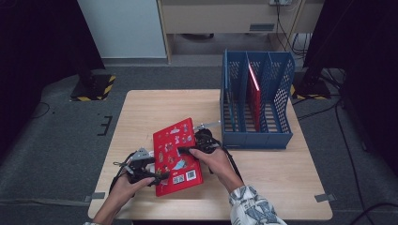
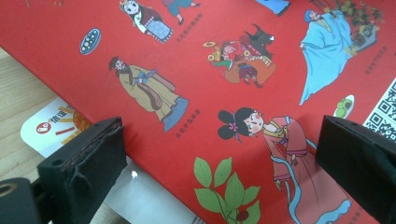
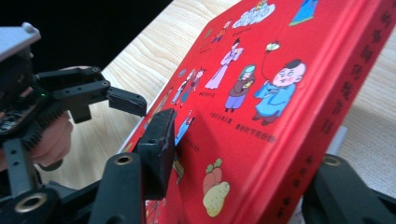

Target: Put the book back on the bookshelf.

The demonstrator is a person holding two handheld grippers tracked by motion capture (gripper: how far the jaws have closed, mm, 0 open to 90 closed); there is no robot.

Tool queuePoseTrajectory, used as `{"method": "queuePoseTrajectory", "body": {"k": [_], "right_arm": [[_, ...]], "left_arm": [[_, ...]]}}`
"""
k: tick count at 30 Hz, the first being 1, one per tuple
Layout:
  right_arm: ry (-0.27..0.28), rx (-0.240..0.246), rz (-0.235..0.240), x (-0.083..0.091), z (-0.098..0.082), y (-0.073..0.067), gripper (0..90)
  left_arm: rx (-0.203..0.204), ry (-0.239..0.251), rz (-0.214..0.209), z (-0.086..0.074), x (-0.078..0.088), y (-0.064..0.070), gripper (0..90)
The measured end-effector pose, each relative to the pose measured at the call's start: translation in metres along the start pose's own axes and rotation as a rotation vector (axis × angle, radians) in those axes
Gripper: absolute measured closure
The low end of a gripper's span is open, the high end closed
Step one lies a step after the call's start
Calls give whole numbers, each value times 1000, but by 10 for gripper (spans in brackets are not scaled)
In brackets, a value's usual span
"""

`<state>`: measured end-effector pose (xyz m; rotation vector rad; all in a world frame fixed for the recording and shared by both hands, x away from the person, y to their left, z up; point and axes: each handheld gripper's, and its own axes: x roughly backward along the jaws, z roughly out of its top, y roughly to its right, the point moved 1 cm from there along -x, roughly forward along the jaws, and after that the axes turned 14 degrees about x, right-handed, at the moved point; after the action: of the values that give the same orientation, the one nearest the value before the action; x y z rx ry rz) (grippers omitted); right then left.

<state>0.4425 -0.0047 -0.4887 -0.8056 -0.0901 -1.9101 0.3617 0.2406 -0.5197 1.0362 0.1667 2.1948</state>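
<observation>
The red book (image 1: 177, 156) lies tilted near the table's (image 1: 155, 105) front edge, left of the blue file rack (image 1: 257, 101). The right gripper (image 3: 233, 175) straddles its spine edge, one pad on the cover, jaws not clearly clamped. The left gripper (image 2: 219, 163) stands open at the book's opposite edge.

Two red books (image 1: 177, 156) (image 1: 254, 89), one blue file rack (image 1: 256, 137), two tools (image 1: 151, 177) (image 1: 184, 151).
</observation>
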Motion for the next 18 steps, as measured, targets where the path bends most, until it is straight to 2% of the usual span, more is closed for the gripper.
{"method": "queuePoseTrajectory", "body": {"k": [2, 8, 13, 18], "right_arm": [[12, -11, 9, 2, 1, -1, 549], [42, -4, 35, 9, 6, -5, 603], [50, 2, 35, 12, 10, -8, 629], [67, -11, 40, 17, 11, -8, 657]], "left_arm": [[2, 5, -2, 0, 0, 0, 0], [3, 34, 15, 3, 2, -2, 0], [17, 47, 10, 3, 3, -4, 2], [27, 50, 8, 4, 2, -4, 0]]}}
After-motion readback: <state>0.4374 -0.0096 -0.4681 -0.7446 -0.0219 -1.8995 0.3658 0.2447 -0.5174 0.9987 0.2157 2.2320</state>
